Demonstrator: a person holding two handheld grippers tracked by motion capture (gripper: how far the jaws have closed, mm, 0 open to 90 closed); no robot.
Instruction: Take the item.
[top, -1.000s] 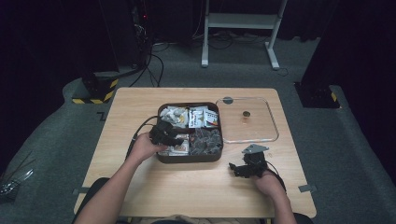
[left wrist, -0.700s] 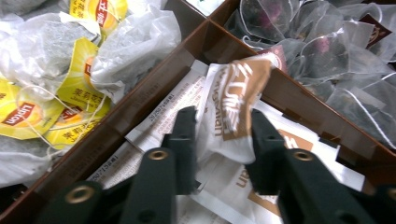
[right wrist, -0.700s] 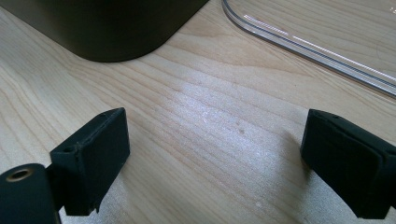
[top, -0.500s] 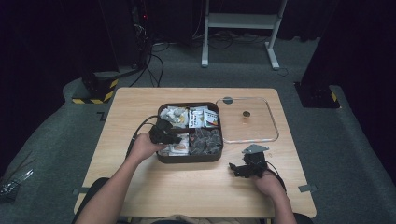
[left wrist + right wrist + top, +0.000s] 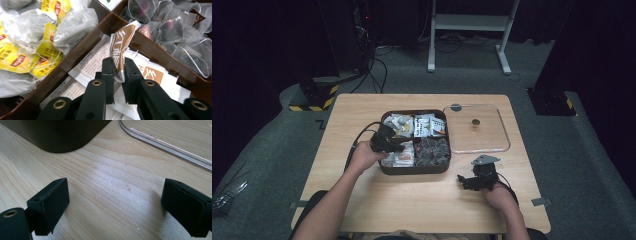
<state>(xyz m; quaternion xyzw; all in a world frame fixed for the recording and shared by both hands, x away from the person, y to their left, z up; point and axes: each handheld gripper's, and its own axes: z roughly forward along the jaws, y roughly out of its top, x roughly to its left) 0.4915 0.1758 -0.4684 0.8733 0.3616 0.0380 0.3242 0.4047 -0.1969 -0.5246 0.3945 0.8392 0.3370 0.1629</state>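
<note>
A dark brown divided box (image 5: 384,167) of tea bags stands mid-table. My left gripper (image 5: 396,145) hangs over its front left compartment (image 5: 82,65), shut on a white and brown tea sachet (image 5: 120,47) that stands upright between the jaws. More flat sachets (image 5: 152,75) lie beneath it. Yellow-tagged tea bags (image 5: 22,37) fill the compartment behind, and clear pyramid bags (image 5: 170,27) fill another. My right gripper (image 5: 468,182) rests low over the bare wood (image 5: 112,182) near the box's front right corner (image 5: 62,137), open wide with nothing between its fingers.
A clear lid (image 5: 477,129) with a small knob lies flat to the right of the box; its rim (image 5: 165,145) runs just beyond my right gripper. Cables trail from both grippers. The table edge is close behind the person's hands.
</note>
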